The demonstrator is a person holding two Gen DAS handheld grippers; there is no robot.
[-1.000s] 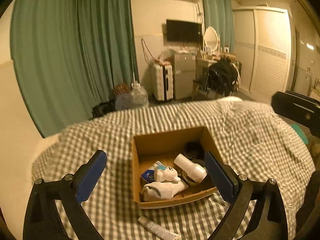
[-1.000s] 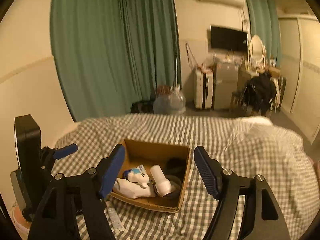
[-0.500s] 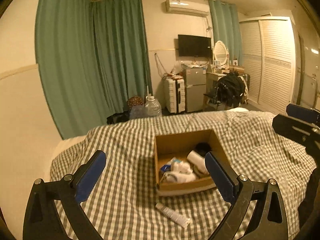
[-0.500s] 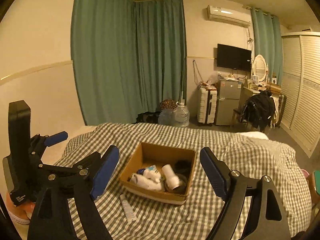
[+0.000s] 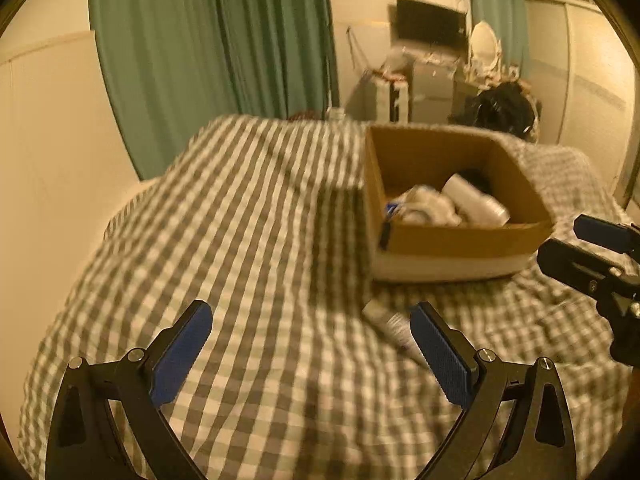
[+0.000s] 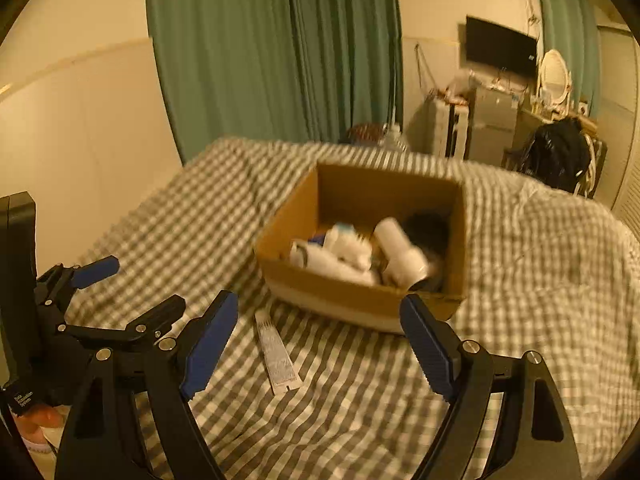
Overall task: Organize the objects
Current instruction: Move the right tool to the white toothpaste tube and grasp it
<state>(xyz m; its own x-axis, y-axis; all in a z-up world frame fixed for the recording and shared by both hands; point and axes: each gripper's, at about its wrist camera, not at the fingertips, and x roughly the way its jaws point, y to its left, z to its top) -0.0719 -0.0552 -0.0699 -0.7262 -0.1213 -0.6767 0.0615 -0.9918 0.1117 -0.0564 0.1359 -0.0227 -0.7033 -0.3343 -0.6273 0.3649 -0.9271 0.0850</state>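
Observation:
A brown cardboard box [image 5: 464, 240] [image 6: 360, 296] sits on the checked bedcover and holds white bottles [image 6: 400, 256], a white rolled item [image 6: 332, 264] and something black [image 6: 428, 228]. A white tube [image 6: 277, 356] [image 5: 390, 326] lies on the cover in front of the box. My left gripper [image 5: 312, 344] is open and empty, low over the cover, with the tube just inside its right finger. My right gripper [image 6: 320, 340] is open and empty, above the tube and the box's front edge. Each gripper shows at the edge of the other's view.
The checked bedcover [image 5: 260, 240] fills the bed, with a cream wall [image 6: 80, 128] at the left. Green curtains [image 6: 280, 48], a suitcase [image 6: 444, 128], a small fridge, a TV and a chair with a black bag [image 6: 560, 156] stand beyond the bed.
Both grippers have come down and closer to the bed after pulling back; the box and tube now look much larger. The left view has swung left, so the box sits at its right.

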